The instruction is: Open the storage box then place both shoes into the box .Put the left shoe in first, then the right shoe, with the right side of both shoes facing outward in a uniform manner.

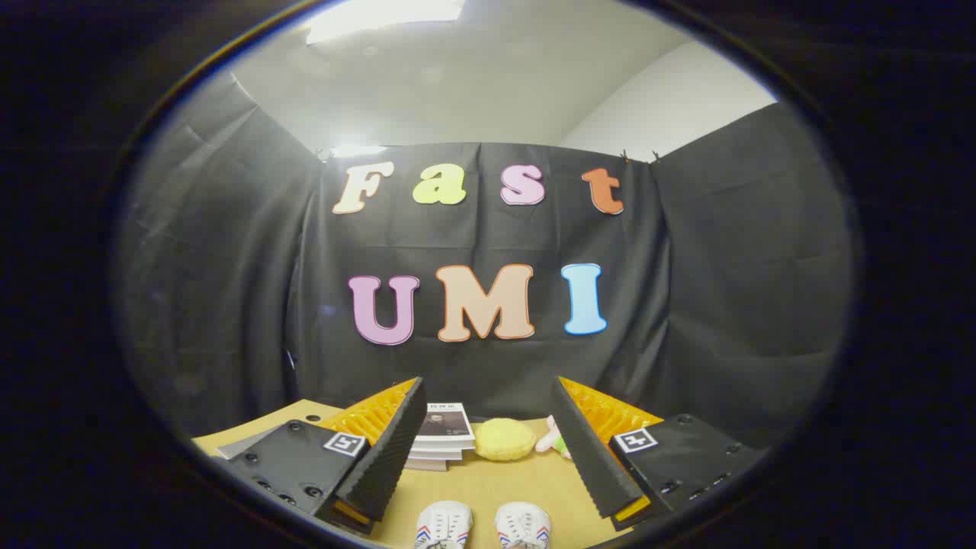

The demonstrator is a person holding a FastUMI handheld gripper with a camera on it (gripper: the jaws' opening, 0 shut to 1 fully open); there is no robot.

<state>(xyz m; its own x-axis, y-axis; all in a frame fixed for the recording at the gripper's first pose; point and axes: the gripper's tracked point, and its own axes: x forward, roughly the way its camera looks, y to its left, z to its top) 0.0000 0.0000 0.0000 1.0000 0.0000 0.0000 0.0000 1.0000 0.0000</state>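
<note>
Tongs (488, 457) spread wide, empty | two shoes (482, 526) side by side between fingers, on table (488, 480)

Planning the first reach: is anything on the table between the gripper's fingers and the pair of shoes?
Nothing visible. The gripper is open, fingers spread above the table, and the shoes lie on bare tabletop between them. The books and yellow cushion sit beyond.
</note>
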